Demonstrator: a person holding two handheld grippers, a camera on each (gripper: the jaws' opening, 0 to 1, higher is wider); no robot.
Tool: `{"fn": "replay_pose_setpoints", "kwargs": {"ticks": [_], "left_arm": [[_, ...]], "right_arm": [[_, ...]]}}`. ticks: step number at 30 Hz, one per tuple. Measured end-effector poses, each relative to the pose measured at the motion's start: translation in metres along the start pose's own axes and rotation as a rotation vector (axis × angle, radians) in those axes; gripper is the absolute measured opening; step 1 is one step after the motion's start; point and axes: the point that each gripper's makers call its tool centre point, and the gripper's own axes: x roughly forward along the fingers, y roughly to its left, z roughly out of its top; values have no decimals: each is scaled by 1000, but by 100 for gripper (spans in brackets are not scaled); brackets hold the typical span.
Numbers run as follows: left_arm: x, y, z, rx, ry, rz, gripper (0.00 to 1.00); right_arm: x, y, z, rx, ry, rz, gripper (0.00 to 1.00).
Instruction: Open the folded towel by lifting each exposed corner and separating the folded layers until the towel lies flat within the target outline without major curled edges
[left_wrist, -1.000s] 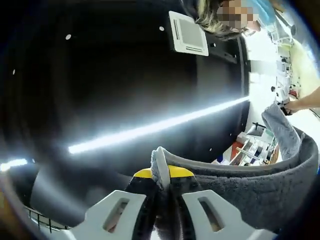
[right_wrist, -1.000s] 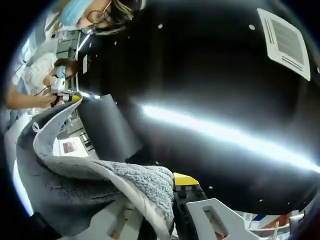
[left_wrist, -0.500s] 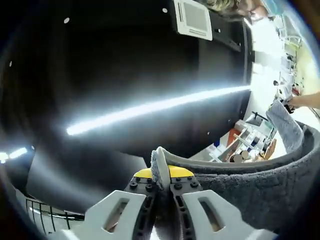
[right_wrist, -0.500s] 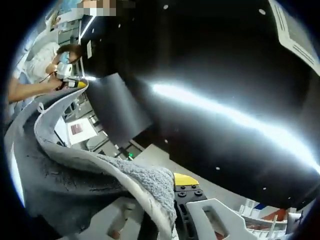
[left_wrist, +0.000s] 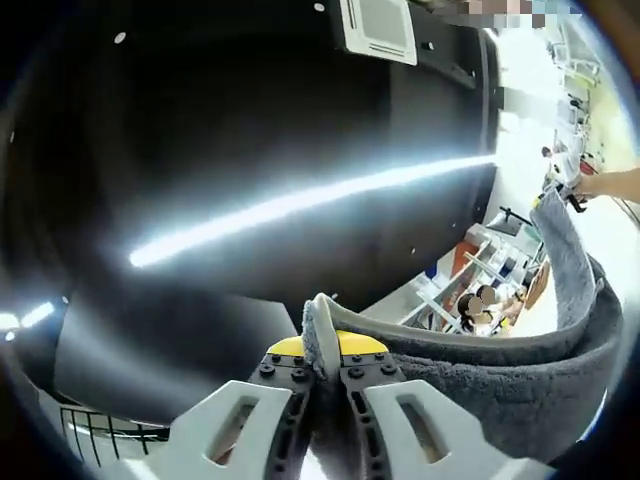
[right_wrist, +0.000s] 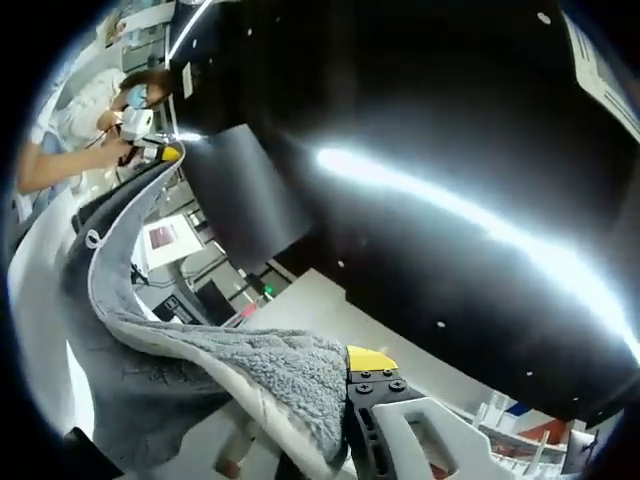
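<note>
The left gripper is clamped on one corner of the grey towel. The right gripper pinches another corner, the cloth slung between them, raised toward the dark ceiling.

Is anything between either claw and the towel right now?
Nothing visible. The left claw is shut on one corner of the grey towel, and the right claw on another. The towel hangs stretched between them. The target outline is out of frame.
</note>
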Motion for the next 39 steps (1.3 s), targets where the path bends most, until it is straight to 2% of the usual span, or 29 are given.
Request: {"fn": "replay_pose_setpoints", "kwargs": {"ticks": [3, 8, 12, 16, 18, 19, 22, 24, 25, 27, 28, 29, 30, 31, 35, 36, 37, 39], "left_arm": [[0, -2, 0, 2, 0, -6, 3], [2, -7, -5, 7, 22, -28, 3], [4, -21, -27, 6, 99, -108, 4], [6, -32, -48, -1, 176, -164, 4], [7, -34, -48, 11, 165, -160, 4], [8, -33, -45, 52, 148, -149, 4], [6, -29, -42, 99, 160, -130, 3], [6, -28, -35, 125, 137, -125, 3], [5, -27, -34, 122, 133, -124, 3], [5, -30, -16, 15, 52, -154, 3], [4, -31, -13, -13, 38, -163, 3], [2, -31, -9, -40, 30, -174, 3], [2, -31, -9, -42, 30, -179, 3], [2, -30, -8, -47, 29, -182, 3], [0, -35, -14, -58, 67, -226, 3], [0, -40, -11, -110, 46, -258, 3], [0, -42, -10, -122, 38, -271, 3], [0, -44, -11, -114, 43, -279, 3]], "right_arm": [[0, 4, 0, -6, -5, 23, 0], [1, 8, -18, -3, 42, 42, 0], [1, 7, -41, -36, 160, 36, 0], [1, 8, -43, -23, 174, 43, 0], [-1, 7, -45, -39, 196, 43, 0], [-2, 6, -44, -40, 201, 41, 0], [-4, 6, -37, -28, 192, 50, 0], [-6, 5, -32, -27, 180, 53, 0], [-7, 4, -30, -35, 175, 52, 0], [-10, 1, -27, -33, 163, 48, 0], [-10, 1, -23, -19, 147, 48, 0], [-10, 4, -12, 20, 88, 67, 0], [-11, 7, -7, 35, 57, 84, 0], [-13, 13, 6, 65, -12, 125, 0], [-20, 21, 27, 126, -116, 188, 0], [-25, 25, 43, 201, -209, 233, 0], [-26, 25, 48, 236, -247, 245, 0], [-28, 23, 51, 277, -279, 247, 0]]}}
